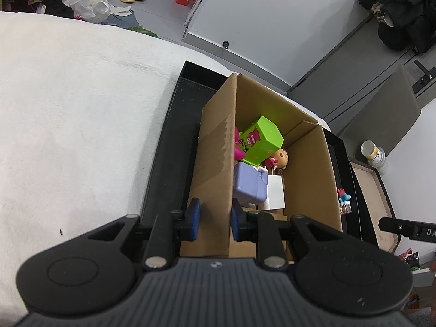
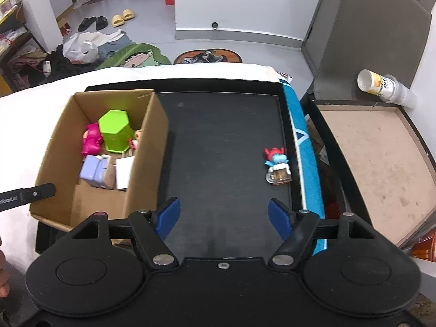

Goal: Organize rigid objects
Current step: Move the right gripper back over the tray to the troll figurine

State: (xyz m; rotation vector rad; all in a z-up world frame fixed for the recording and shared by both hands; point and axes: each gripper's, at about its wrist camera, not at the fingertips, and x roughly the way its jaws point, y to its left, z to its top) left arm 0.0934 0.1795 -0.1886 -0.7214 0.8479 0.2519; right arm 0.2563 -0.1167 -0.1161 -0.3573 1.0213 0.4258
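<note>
Left wrist view: the left gripper [image 1: 215, 219] has its jaws clamped on the near left wall of the cardboard box [image 1: 215, 147], one blue pad outside, one inside. The box stands on a black tray [image 1: 169, 147] over white bedding [image 1: 68, 109]. Inside it lie a green hexagonal container [image 1: 263, 139], a pink toy [image 1: 238, 147], a purple block [image 1: 249, 182] and a white box [image 1: 275, 190].

Right wrist view: the right gripper [image 2: 224, 219] hangs over bare tray, jaws wide apart, nothing between them. The small blue-and-red figurine [image 2: 276, 163] sits ahead and to the right of the jaws, near the tray's right rim, well apart from the box.
</note>
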